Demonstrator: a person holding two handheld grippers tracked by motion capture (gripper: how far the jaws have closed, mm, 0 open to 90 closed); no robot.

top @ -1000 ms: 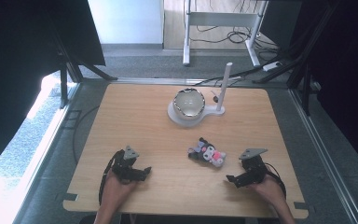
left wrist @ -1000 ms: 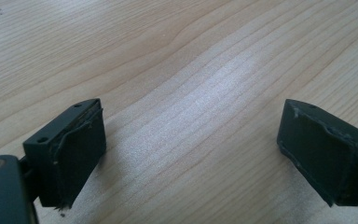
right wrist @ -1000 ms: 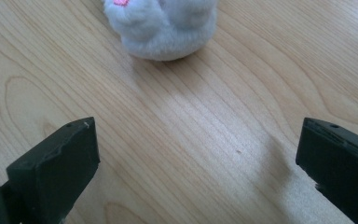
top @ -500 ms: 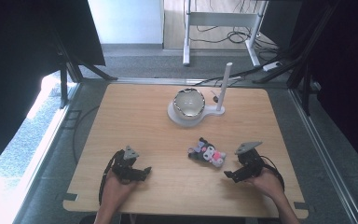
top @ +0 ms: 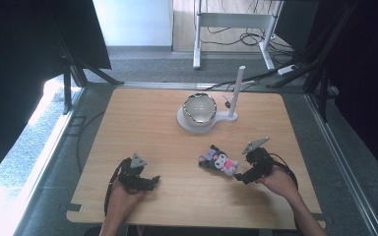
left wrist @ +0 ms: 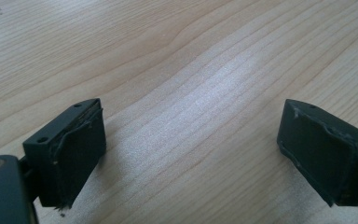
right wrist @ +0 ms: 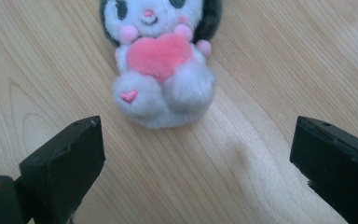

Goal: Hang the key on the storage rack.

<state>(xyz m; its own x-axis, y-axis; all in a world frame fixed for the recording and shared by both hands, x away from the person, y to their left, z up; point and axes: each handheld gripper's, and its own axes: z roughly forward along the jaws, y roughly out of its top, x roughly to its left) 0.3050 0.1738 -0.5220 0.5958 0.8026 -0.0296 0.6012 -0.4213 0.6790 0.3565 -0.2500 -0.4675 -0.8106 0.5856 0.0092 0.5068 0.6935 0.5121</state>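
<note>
The plush [top: 219, 161] lies on the table [top: 142, 123], lower right of centre in the high view, just left of the right gripper [top: 241, 178]. That gripper's jaws stand wide, nothing between them, plush just ahead. The left gripper [top: 152, 181], lower left, gapes wide over bare wood.

Left tongs [left wrist: 191, 158], jaws wide apart over bare wooden table [left wrist: 177, 60].
</note>
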